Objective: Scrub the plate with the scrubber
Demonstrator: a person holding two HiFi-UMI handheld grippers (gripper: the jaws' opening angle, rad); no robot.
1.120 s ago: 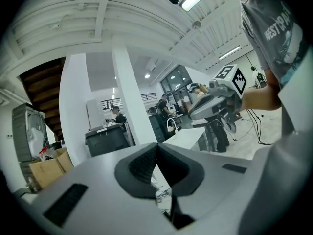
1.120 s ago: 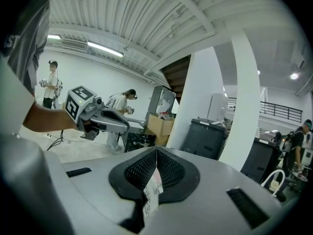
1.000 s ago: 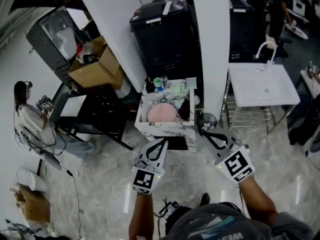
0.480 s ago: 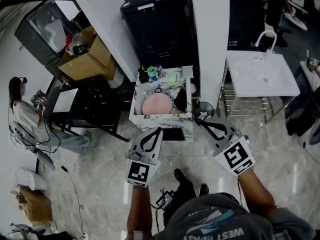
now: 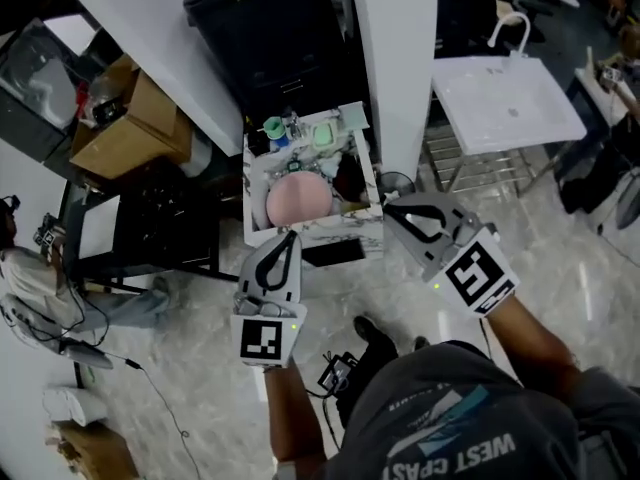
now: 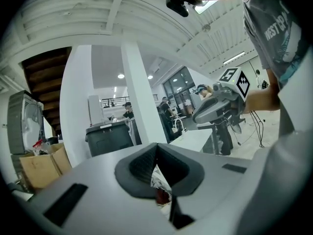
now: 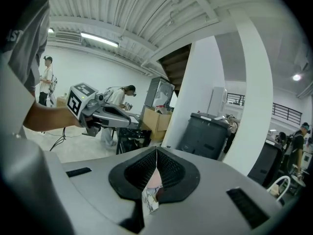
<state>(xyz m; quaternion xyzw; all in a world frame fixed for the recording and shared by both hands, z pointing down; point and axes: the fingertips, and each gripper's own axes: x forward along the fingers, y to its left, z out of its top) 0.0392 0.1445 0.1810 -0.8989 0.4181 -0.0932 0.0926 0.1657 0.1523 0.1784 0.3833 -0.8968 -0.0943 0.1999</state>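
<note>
A pink plate (image 5: pixel 297 200) lies on a small marble-patterned table (image 5: pixel 318 241), seen in the head view at the centre. Behind the plate stand a pale green item (image 5: pixel 327 136), possibly the scrubber, a teal cup (image 5: pixel 272 126) and small bottles. My left gripper (image 5: pixel 291 234) hangs just short of the table's near edge, shut and empty. My right gripper (image 5: pixel 390 208) is off the table's right corner, also shut with nothing in it. In the left gripper view the left gripper (image 6: pixel 156 145) has its tips meeting. The right gripper (image 7: pixel 156 149) shows the same in its own view.
A black bin (image 5: pixel 265 28) and a white pillar (image 5: pixel 395 58) stand behind the table. To the right is a white sink unit (image 5: pixel 505 103). A cardboard box (image 5: pixel 125 128), a black desk (image 5: pixel 150 228) and a seated person (image 5: pixel 20 258) are on the left. A cable (image 5: pixel 120 363) runs over the floor.
Both grippers have advanced toward the small table, which now lies closer below me. Both stay shut and empty.
</note>
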